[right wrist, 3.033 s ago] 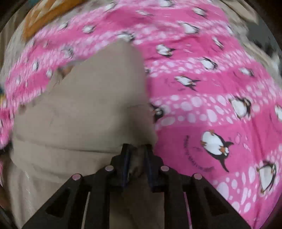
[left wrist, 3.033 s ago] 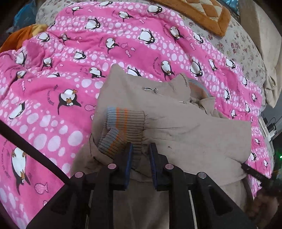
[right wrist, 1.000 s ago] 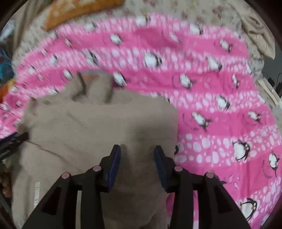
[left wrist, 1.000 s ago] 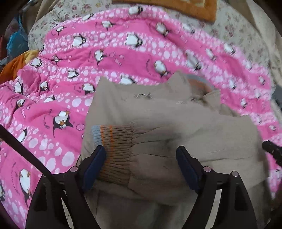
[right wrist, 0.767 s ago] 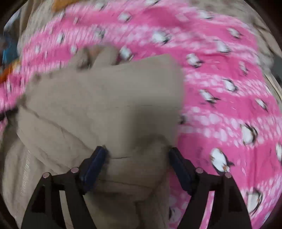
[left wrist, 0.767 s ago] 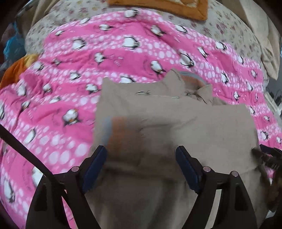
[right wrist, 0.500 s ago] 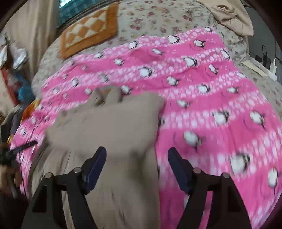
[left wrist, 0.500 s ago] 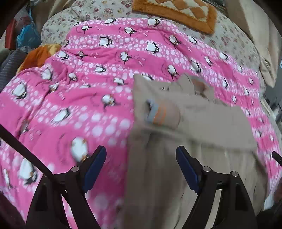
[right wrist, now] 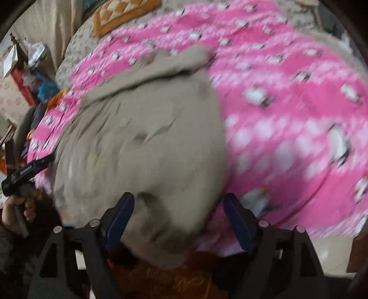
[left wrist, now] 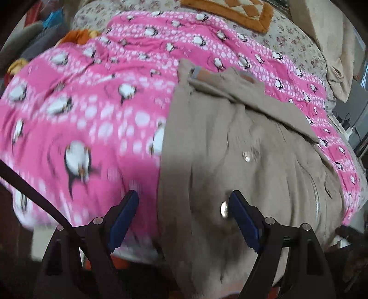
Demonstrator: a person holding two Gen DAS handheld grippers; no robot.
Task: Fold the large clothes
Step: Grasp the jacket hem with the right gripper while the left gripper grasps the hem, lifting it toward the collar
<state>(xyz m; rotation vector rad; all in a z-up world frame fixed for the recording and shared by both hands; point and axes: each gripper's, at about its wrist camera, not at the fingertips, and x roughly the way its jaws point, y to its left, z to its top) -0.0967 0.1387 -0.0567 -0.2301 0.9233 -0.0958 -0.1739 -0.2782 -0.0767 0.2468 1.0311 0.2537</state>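
Observation:
A large beige jacket [left wrist: 241, 142] lies on a pink penguin-print blanket [left wrist: 92, 96], its sleeves folded across the chest and its lower part hanging over the bed's near edge. A striped knit cuff [left wrist: 202, 73] shows at the top. My left gripper [left wrist: 184, 214] is open and empty above the jacket's lower left part. My right gripper [right wrist: 178, 215] is open and empty above the jacket's [right wrist: 147, 142] lower right part. The left gripper [right wrist: 25, 171] also shows at the left of the right wrist view.
The blanket [right wrist: 287, 115] covers a floral-sheeted bed [left wrist: 294, 39]. An orange checked cushion [left wrist: 232, 9] lies at the far end. Clothes and bags [left wrist: 41, 39] pile at the bed's left side. A beige cloth [left wrist: 340, 69] lies at the right.
Both grippers let go of the folded sleeves, opened wide and drew back toward the bed's near edge. The jacket stays on the blanket with its sleeves folded over.

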